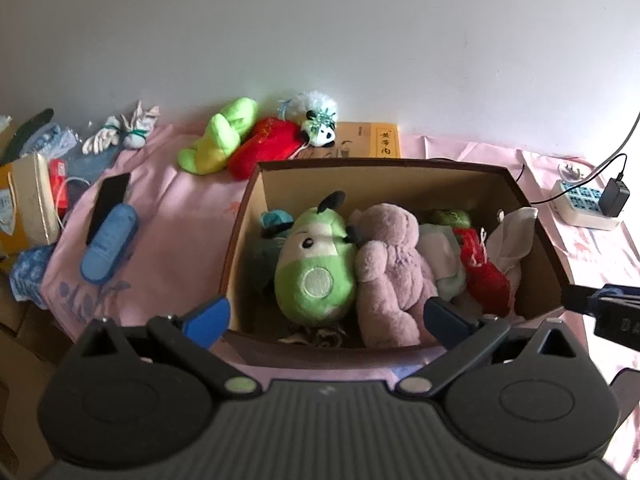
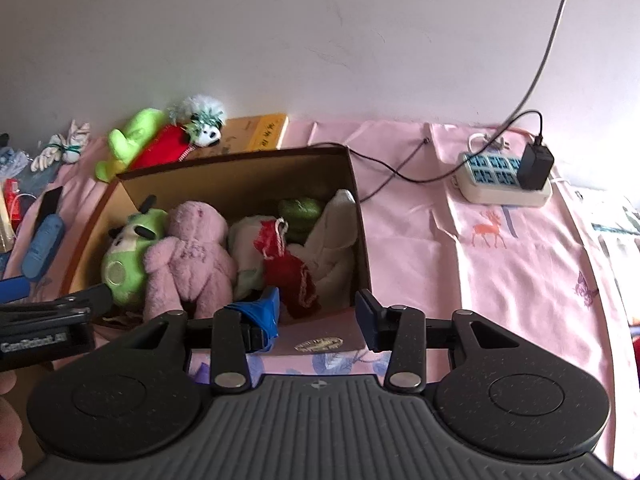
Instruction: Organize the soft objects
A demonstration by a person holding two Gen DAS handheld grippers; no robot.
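An open cardboard box [image 1: 400,166] stands on the pink cloth, filled with soft toys. Inside lie a green round plush [image 1: 316,268], a pink plush animal [image 1: 392,268], a red plush [image 1: 484,276] and a white cloth [image 1: 512,236]. Behind the box lie a lime green plush [image 1: 224,136], a red plush [image 1: 268,144] and a small white fluffy toy [image 1: 322,128]. My left gripper [image 1: 326,320] hangs over the box's near edge, open wide and empty. My right gripper [image 2: 316,316] hovers at the box's near right corner, open with nothing gripped. The box [image 2: 240,160] and pink plush [image 2: 188,256] also show there.
A power strip [image 2: 500,184] with a black charger and cables lies right of the box. A yellow book [image 1: 372,140] sits behind it. A blue case [image 1: 110,244], a black phone [image 1: 108,200] and clutter lie on the left. The white wall is close behind.
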